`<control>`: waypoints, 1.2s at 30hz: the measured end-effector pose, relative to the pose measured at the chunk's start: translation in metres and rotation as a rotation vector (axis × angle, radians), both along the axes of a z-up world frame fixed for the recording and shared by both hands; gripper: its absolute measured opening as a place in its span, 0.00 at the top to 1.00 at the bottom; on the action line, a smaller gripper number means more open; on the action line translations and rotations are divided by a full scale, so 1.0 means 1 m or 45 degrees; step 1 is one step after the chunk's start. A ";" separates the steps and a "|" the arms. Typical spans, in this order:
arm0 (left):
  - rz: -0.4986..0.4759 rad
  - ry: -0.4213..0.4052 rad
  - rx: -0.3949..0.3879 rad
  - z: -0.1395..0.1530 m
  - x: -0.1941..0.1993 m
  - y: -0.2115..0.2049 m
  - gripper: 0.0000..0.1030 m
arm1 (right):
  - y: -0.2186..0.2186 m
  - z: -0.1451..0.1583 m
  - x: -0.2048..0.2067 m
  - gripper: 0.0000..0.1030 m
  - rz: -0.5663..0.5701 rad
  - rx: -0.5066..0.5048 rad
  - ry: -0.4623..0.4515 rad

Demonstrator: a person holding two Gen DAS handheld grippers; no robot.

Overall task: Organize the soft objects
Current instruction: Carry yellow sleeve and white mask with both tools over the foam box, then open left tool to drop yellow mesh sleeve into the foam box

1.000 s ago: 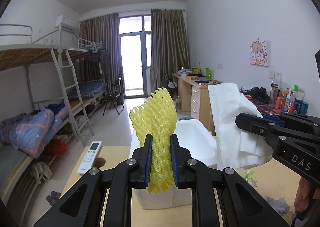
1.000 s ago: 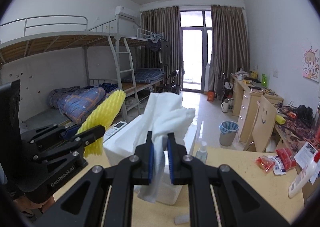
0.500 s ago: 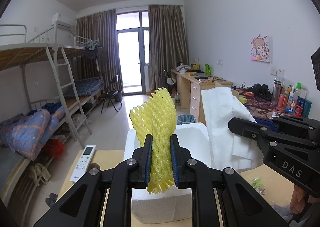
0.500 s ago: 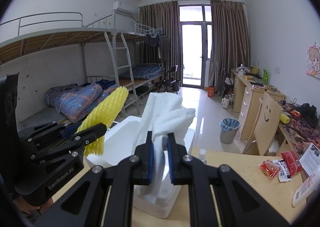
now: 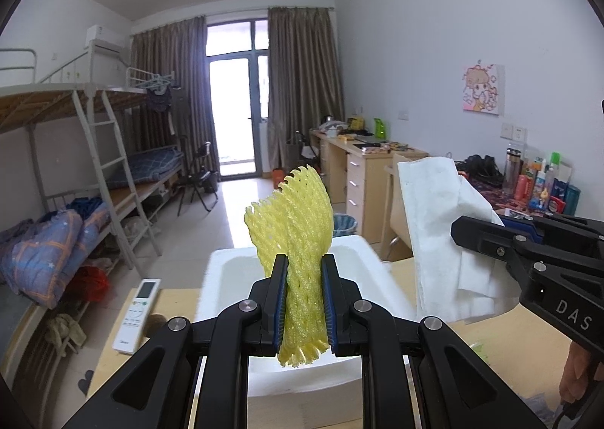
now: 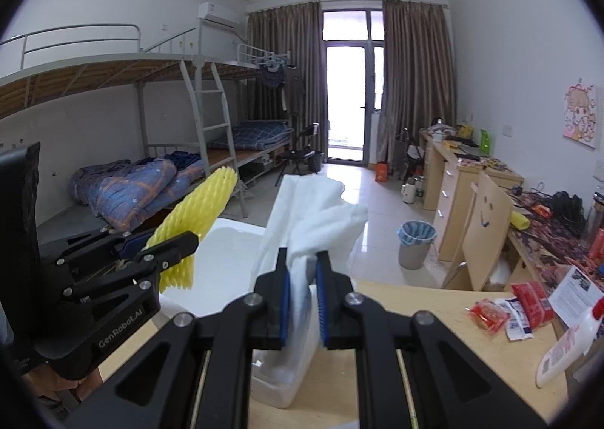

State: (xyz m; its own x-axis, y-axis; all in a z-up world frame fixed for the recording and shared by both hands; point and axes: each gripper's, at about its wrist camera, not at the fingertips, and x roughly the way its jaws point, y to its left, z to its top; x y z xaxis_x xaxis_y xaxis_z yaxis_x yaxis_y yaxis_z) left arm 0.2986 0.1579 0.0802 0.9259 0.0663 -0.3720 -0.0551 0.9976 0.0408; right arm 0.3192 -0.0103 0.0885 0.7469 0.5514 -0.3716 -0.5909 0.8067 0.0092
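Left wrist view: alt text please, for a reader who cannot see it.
The left tool grips a yellow foam net upright above a white foam box on a wooden table. At right, the right tool holds white foam sheet.

Both held items now hang over the white foam box.

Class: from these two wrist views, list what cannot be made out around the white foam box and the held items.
- White foam box floor: left wrist view, hidden by yellow foam net and left gripper.
- White sheet lower end: right wrist view, behind right gripper.
- Snack packet print: too small.
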 end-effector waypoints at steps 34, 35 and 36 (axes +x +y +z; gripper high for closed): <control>0.024 0.052 0.006 -0.012 0.033 -0.003 0.75 | -0.016 -0.006 0.009 0.85 -0.082 0.004 0.013; 0.032 0.052 0.006 -0.012 0.033 -0.001 0.66 | -0.017 -0.005 0.010 0.85 -0.085 0.006 0.013; 0.042 0.050 0.003 -0.012 0.032 -0.002 0.49 | -0.017 -0.005 0.009 0.85 -0.084 0.005 0.013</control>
